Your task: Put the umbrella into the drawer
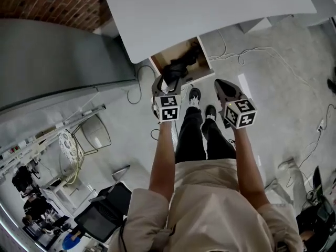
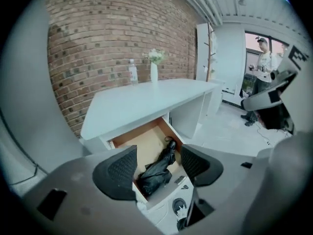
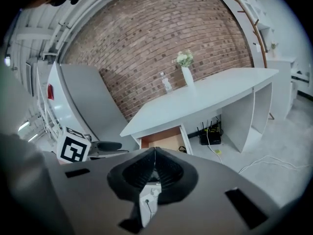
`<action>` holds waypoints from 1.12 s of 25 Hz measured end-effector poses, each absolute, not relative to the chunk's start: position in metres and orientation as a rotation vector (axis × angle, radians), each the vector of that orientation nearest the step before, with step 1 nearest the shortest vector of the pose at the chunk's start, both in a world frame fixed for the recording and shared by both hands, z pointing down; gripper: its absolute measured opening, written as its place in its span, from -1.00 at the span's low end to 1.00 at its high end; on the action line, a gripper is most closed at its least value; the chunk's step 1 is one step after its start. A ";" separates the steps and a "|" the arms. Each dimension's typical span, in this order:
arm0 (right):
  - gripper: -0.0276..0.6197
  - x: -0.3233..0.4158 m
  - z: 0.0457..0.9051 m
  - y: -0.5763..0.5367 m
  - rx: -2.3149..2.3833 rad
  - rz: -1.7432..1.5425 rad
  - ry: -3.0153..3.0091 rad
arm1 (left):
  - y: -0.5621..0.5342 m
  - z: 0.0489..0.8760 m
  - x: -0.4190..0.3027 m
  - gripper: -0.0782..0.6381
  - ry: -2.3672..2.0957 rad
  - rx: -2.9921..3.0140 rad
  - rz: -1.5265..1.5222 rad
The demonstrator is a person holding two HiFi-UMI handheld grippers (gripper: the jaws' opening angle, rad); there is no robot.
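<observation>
The black folded umbrella [image 1: 177,68] lies inside the open wooden drawer [image 1: 197,49] under the white desk [image 1: 210,9]. In the left gripper view the umbrella [image 2: 157,171] rests lengthwise in the drawer [image 2: 139,143], its handle toward the back. My left gripper [image 1: 167,85] hangs open just in front of the drawer, apart from the umbrella, with nothing between its pads [image 2: 117,173]. My right gripper [image 1: 227,92] is shut and empty, held over the floor to the right of the drawer. Its view shows the drawer [image 3: 164,140] past its closed tips [image 3: 154,153].
A bottle [image 2: 132,72] and a vase of flowers [image 2: 154,68] stand on the desk by the brick wall. A router [image 3: 210,137] sits under the desk, and cables [image 1: 262,51] run over the floor. A grey panel [image 1: 52,62] stands to the left. A person [image 2: 264,58] stands far off.
</observation>
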State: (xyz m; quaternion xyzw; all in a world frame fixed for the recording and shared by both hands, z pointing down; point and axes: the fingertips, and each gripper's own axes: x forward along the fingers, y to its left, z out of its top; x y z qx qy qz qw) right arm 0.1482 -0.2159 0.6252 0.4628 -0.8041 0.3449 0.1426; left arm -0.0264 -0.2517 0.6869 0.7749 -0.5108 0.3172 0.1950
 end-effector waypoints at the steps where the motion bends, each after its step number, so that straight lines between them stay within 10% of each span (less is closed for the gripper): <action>1: -0.71 0.149 0.618 -0.215 1.340 0.989 -2.324 | -0.246 0.670 -0.029 0.01 -1.460 2.166 0.856; 28: -0.71 0.115 0.545 -0.132 1.119 0.771 -2.420 | -0.121 0.542 -0.044 0.01 -1.498 2.109 0.486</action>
